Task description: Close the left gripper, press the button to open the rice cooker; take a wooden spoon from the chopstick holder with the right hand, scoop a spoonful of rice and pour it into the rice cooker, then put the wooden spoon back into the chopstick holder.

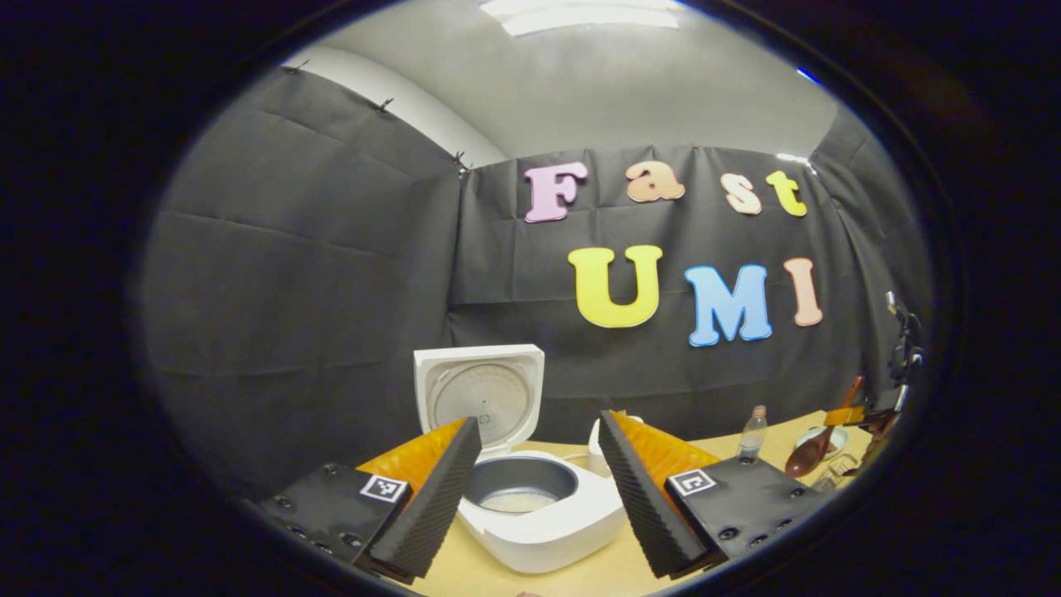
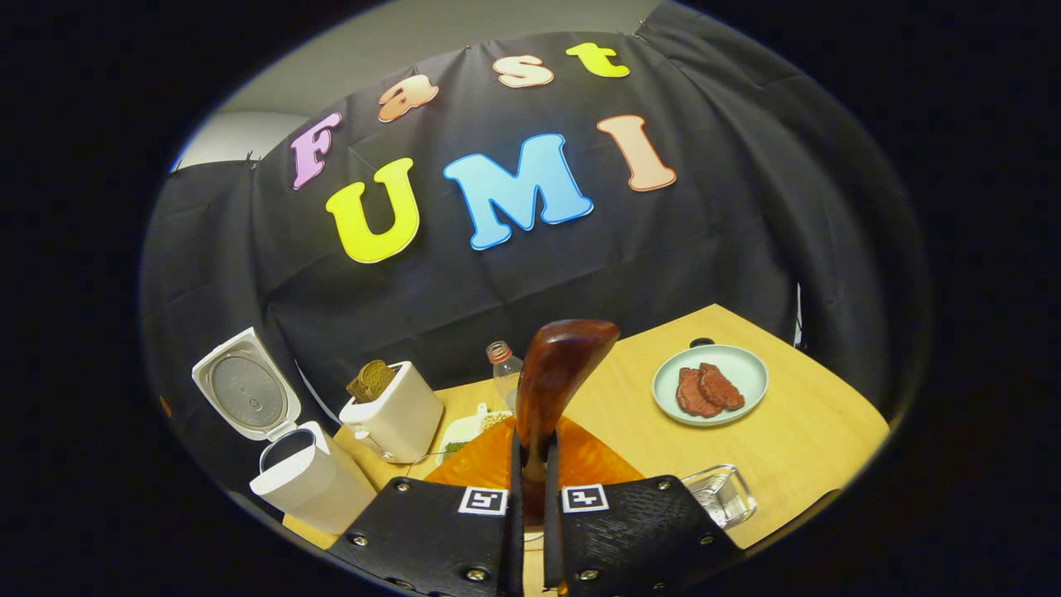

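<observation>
Left gripper view: left gripper [image 1: 539,489] spread wide, nothing between its fingers, hovering before the rice cooker [image 1: 539,518] on the table [image 1: 779,452]. Lid [image 1: 481,394] stands up, pot bare to see. Right gripper view: right gripper [image 2: 530,489] clamped on the wooden spoon [image 2: 559,373], handle pinched, bowl end raised above the table. Cooker sits far left, toaster [image 2: 396,421] beside it, plate [image 2: 711,385] to the right
</observation>
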The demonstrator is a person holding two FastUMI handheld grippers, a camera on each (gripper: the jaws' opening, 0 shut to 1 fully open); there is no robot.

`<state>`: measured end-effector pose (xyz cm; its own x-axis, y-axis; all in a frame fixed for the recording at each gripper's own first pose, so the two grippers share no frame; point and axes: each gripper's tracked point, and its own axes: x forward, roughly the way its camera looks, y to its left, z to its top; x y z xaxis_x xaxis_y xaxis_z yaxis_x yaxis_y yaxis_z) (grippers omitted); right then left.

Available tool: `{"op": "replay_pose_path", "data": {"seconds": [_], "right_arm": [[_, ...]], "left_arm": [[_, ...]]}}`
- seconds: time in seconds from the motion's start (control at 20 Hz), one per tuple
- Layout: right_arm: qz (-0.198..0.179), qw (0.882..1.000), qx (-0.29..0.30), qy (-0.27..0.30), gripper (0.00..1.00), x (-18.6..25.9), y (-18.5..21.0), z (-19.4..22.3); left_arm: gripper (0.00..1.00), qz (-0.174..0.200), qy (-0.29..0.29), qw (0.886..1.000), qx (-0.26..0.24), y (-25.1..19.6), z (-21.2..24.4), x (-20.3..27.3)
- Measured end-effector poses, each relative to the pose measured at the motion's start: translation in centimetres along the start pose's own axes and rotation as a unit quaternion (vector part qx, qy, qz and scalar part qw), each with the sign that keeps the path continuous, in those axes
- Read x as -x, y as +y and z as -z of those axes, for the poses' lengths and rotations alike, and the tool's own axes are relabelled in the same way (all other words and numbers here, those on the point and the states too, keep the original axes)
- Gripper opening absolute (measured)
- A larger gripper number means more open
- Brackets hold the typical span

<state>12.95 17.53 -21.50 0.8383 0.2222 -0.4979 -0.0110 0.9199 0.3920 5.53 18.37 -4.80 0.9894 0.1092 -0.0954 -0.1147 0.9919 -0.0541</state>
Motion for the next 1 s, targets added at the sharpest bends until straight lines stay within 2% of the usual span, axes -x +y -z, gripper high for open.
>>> {"op": "replay_pose_path", "data": {"seconds": [0.25,0.5,0.65,0.7,0.75,1.0], "right_arm": [[0.028,0.999,0.041,0.014,0.1,-4.4,2.2,4.5],[0.04,0.997,0.053,0.029,0.1,-8.3,4.6,8.1],[0.038,0.998,0.043,0.039,0.1,-9.1,6.1,9.8],[0.037,0.998,0.041,0.038,0.1,-9.2,6.5,9.8],[0.034,0.998,0.038,0.039,0.1,-9.1,7.0,10.2],[-0.005,0.997,-0.008,0.071,0.1,-8.3,9.5,11.5]], "left_arm": [[0.98,-0.006,0.014,1.0,0.003,3.6,1.9,-0.2],[0.98,-0.013,0.031,0.999,-0.002,7.0,3.3,0.0],[0.98,-0.018,0.032,0.999,-0.005,8.4,3.7,-0.2],[0.92,-0.018,0.033,0.999,-0.003,8.7,3.8,-0.3],[0.92,-0.018,0.033,0.999,0.001,8.9,3.8,-0.4],[0.92,-0.016,0.033,0.999,0.007,9.1,4.4,-0.7]]}}
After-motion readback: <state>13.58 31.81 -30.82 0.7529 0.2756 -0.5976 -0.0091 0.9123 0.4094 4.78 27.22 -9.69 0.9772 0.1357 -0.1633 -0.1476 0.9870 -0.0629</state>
